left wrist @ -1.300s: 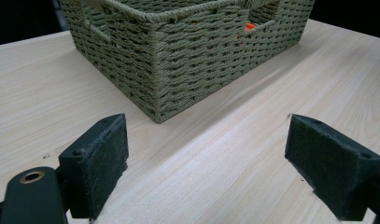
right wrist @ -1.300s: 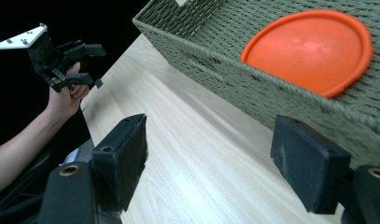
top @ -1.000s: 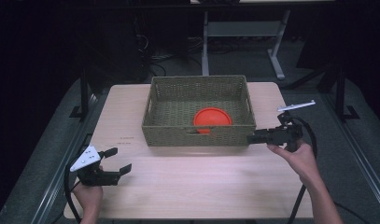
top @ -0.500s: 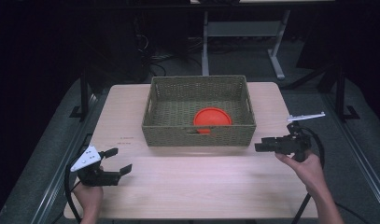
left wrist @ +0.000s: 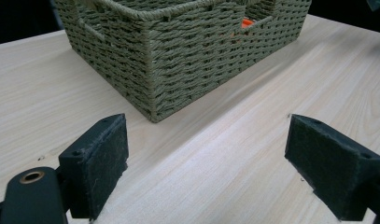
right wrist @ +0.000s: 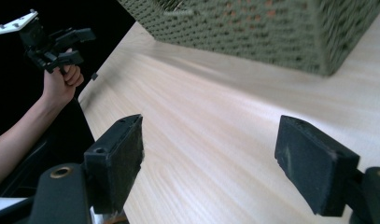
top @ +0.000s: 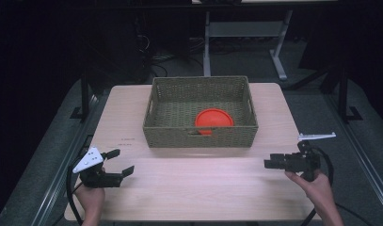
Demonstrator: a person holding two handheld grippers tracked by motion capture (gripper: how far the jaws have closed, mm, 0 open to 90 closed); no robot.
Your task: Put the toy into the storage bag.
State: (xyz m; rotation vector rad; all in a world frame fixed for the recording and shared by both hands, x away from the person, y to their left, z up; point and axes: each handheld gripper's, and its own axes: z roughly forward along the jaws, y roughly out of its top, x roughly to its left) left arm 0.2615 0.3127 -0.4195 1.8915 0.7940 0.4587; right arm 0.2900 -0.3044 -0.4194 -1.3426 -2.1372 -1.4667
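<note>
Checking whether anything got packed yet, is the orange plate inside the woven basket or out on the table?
Inside. The orange plate lies flat on the floor of the woven basket, toward its near right corner, with the wicker walls all round it.

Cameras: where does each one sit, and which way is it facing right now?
High view: above the near side, looking forward and down on the table; both forearms show.
Left gripper view: on the left hand-held gripper, facing a wicker basket corner.
Right gripper view: on the right hand-held gripper, facing across the table.
All share the basket.
</note>
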